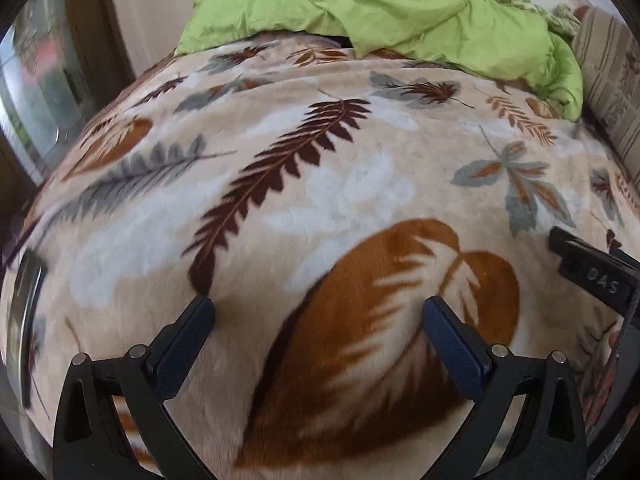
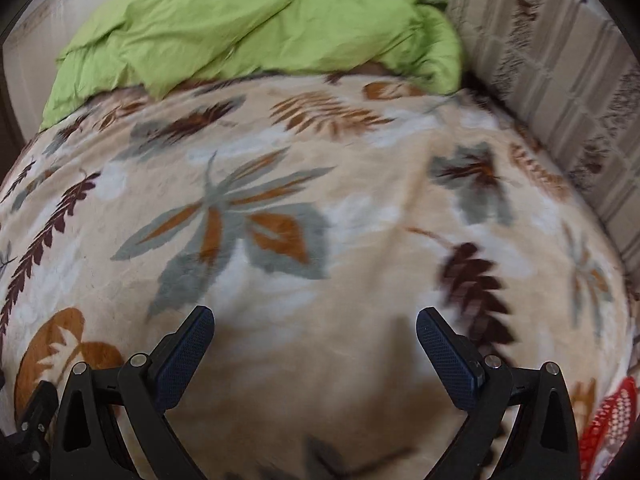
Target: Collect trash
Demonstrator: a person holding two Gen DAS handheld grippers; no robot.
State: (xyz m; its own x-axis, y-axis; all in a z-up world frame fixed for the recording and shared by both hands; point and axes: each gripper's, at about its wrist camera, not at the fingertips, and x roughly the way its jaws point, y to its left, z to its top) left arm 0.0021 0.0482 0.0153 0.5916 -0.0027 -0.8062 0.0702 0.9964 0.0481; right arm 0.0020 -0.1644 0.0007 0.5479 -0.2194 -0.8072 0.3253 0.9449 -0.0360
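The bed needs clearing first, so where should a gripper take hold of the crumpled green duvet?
Grip the raised fold at the near edge of the green duvet, coming from the front over the leaf blanket. Its bunched ridges probably give the open right gripper something to pinch.

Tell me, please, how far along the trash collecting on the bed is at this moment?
Nothing shows as done: no collected trash or bin is in view. Nothing is in hand either: the left hand-held gripper and the right hand-held gripper are both open and empty above the leaf-print blanket. No trash is visible on it or by the green duvet, so finding trash is still left.
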